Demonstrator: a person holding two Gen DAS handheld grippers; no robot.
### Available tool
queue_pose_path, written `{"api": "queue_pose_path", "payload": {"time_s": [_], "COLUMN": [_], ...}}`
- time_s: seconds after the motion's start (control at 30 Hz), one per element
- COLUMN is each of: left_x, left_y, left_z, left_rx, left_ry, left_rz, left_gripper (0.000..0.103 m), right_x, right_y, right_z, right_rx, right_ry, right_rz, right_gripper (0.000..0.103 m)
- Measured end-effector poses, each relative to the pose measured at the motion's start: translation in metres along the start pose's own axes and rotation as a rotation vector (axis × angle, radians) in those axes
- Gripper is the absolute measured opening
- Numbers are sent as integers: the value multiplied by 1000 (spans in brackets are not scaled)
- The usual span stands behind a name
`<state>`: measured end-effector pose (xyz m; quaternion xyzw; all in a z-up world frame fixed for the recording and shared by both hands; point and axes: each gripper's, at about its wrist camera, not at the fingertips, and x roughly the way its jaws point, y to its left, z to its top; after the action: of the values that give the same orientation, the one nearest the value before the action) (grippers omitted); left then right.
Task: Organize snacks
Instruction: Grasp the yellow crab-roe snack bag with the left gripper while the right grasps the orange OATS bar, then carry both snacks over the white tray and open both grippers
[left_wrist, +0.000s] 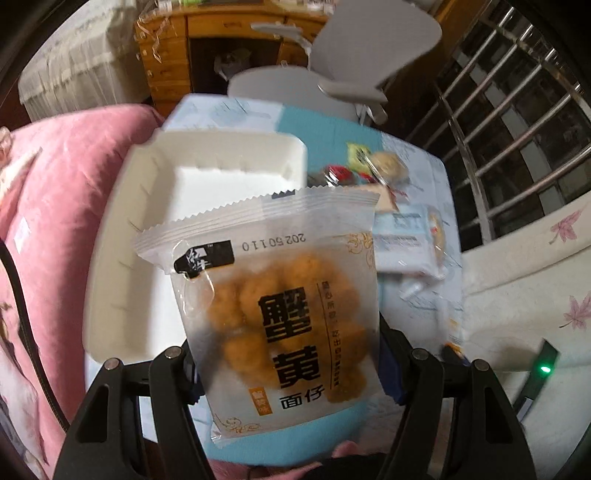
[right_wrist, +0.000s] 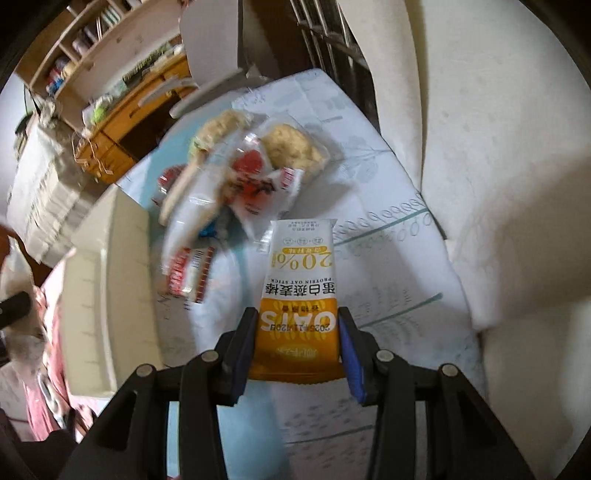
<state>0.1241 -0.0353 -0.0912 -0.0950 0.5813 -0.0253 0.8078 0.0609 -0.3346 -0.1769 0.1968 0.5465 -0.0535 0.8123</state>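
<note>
My left gripper (left_wrist: 286, 369) is shut on a frosted snack bag (left_wrist: 280, 310) of orange-brown balls with black Chinese print, held up in front of an empty white storage box (left_wrist: 147, 229). My right gripper (right_wrist: 297, 332) is shut on a white and orange oat stick packet (right_wrist: 300, 291), held above the table. A pile of loose snack packets (right_wrist: 243, 173) lies on the table beyond it; the pile also shows in the left wrist view (left_wrist: 373, 173). The white box (right_wrist: 107, 295) stands left of the pile.
The table wears a pale blue patterned cloth (right_wrist: 388, 206). A pink cushion (left_wrist: 48, 221) lies left of the box. A cream sofa (right_wrist: 498, 166) is on the right. A grey chair (left_wrist: 365, 48), wooden desk (left_wrist: 166, 48) and window bars (left_wrist: 517, 122) stand behind.
</note>
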Motion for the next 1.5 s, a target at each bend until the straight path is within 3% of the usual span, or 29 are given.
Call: {"api": "queue_pose_path", "payload": {"time_s": [0.23,0.47,0.73,1.07,1.27,1.5], "left_x": [-18,-20,-5,18,27,25], "left_y": [58,103,141,154,154,149], "left_z": [8,11,17,15,17,18], "left_rx": [53,131,181,253,258,283], "left_ry": [-107,-135,-72,24,51,41], "left_rz": [16,-25,-38,-38,-12,-21], "left_gripper": [70,70,70,75,83,84], "right_x": [-26,-38,-39,-19,6,10], "right_y": [45,93,151,217,218,190], "right_z": [-19,-41,-63,-80,-83,-82], "right_rx": [31,52,-14,-206,-185,-65], "right_ry": [-85,-173,-244,-239,-150,-158], "right_rz": [57,147,244,245,239,241], "right_gripper": [42,42,42,43,54,56]}}
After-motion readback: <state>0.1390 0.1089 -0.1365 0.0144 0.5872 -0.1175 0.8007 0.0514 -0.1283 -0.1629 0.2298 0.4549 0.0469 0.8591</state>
